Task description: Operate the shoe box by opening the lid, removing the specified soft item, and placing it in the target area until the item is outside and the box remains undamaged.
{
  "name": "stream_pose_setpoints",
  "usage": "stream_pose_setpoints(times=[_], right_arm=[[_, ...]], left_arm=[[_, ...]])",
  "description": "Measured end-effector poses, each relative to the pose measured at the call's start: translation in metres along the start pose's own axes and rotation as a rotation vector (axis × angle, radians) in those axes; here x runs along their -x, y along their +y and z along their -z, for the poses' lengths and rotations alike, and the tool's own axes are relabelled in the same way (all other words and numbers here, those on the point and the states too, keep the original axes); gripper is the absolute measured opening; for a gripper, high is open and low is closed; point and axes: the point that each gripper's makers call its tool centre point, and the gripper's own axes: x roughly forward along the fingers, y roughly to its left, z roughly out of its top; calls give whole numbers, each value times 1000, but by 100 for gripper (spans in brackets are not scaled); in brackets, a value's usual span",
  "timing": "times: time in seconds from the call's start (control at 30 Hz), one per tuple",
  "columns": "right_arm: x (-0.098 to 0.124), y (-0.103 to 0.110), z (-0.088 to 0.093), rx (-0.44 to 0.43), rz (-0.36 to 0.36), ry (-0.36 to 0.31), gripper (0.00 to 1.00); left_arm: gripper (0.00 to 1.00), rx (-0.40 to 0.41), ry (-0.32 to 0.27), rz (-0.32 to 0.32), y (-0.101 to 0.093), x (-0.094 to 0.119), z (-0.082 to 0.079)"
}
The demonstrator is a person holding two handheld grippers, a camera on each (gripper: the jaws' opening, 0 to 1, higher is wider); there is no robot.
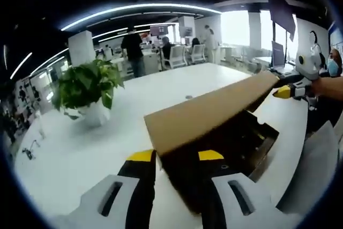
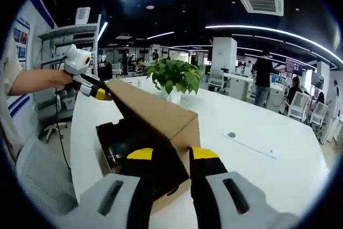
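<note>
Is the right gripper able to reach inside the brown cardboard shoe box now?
Probably not yet: the right gripper appears closed on the lifted brown cardboard lid at one corner, so it is occupied. The left gripper holds the other corner.

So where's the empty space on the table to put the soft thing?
The white table is bare between the potted plant and the shoe box. Another bare stretch lies beyond the box's raised lid, around the small round port. It is crowded at the box, where both grippers hold the lid.
</note>
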Motion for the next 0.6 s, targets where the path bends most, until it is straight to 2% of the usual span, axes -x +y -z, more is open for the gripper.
stream_pose_setpoints(times=[0.2,0.37,0.5,0.53,0.6], right_arm=[[-7,-10,-7,11,8,-11,20],[-12,-18,-11,12,18,-20,19],[-14,-25,-13,21,30,-23,16],[-15,-28,-13,39,40,-25,15],[-16,-31,-13,43,48,-26,13]], left_arm=[[13,30,-12,-72,16,-9,-11],[9,42,-23,-95,24,-14,-16],[0,59,-28,-130,35,-16,-18],[1,85,-37,-111,32,-17,-19],[0,85,-37,-121,35,-18,-20]])
